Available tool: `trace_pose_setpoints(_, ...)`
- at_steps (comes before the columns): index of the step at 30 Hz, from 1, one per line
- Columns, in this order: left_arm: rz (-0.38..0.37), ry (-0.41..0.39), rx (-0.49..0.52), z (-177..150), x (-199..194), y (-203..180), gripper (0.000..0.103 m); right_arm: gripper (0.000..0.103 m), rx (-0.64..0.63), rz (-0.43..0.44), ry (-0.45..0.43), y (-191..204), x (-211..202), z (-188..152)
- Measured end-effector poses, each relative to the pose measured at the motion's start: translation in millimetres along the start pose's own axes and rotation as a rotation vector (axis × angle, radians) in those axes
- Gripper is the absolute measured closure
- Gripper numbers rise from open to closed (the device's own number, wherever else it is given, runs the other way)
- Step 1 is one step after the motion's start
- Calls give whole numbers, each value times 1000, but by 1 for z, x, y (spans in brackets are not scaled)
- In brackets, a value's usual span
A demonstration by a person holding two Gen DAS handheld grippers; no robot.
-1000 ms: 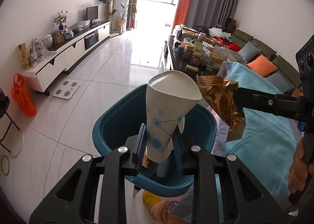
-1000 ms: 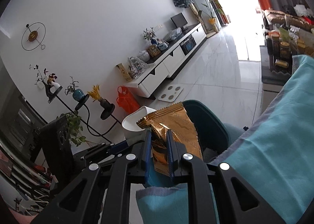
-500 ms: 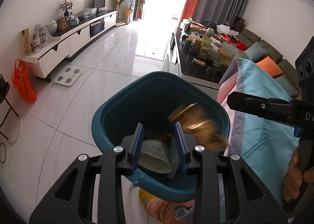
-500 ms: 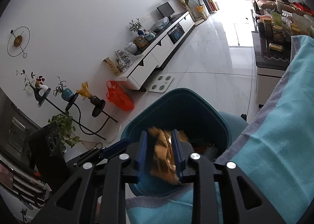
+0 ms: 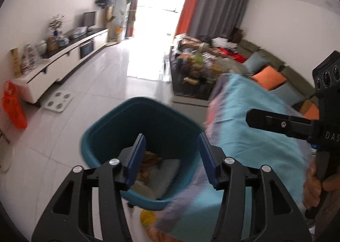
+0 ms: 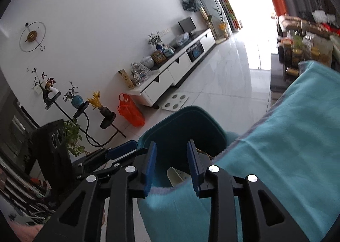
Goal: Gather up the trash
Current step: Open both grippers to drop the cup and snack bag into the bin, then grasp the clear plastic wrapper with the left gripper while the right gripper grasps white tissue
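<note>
Big bright living rm: white tile floor (image 5: 102, 85) runs toward a sunlit window w/ orange and grey curtains (image 5: 204, 8). A long white TV cabinet (image 6: 176, 68) sits along the wall, cluttered w/ ornaments, a small screen on top. A teal cloth (image 6: 286, 135) covers the surface at the right, its edge just beside the bin. On the floor, the teal trash bin (image 5: 106, 133) stands open-topped below both grippers. An orange plastic bag (image 6: 129, 112) sits on the floor near the cabinet's end, a white bathroom scale (image 5: 58, 102) lies close by. Left gripper (image 5: 172, 155) hangs over the bin, fingers (image 5: 136, 159) spread wide, having just been opening, nothing between them. Right gripper (image 6: 172, 163) is also above the bin's near rim, fingers (image 6: 148, 167) apart w/ a narrower gap, nothing clamped; they too opened within the last sec. A person's hand (image 5: 314, 184) grips the right tool's handle at the frame edge in the left-wrist view. Inside the bin: a white paper cup (image 6: 176, 175) lying on its side, and a gold foil wrapper (image 5: 148, 161) beside it, both blurry.
</note>
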State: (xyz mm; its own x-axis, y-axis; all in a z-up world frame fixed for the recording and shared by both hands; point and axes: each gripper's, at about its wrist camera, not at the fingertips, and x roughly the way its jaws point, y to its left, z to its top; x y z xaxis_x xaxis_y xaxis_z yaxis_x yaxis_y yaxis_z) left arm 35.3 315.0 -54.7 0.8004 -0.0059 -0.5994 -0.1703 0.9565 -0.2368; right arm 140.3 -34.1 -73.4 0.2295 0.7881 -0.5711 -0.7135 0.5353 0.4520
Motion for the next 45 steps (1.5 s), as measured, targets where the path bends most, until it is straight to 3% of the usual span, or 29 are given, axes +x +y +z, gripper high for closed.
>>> trace_pose_setpoints(9,-238,0,158,-7,-6,-97,49,70,-13,-106,-139,-18,-95,-23)
trace_pose_setpoints(15,-390,54,261,-27,6,-175,49,70,24,-224,-221,-41,-157,-52)
trace_pose_setpoints(25,-576,165,450,-78,19,-294,47,69,165,-456,-325,-90,-249,-111)
trace_pose_setpoints(29,-615,208,485,-93,26,-325,45,67,232,-525,-357,-111,-276,-132)
trace_pose_setpoints(36,-621,271,498,-105,47,-360,45,63,299,-582,-369,-137,-300,-159)
trace_pose_setpoints(45,-595,298,490,-96,62,-376,48,59,374,-596,-328,-159,-294,-175)
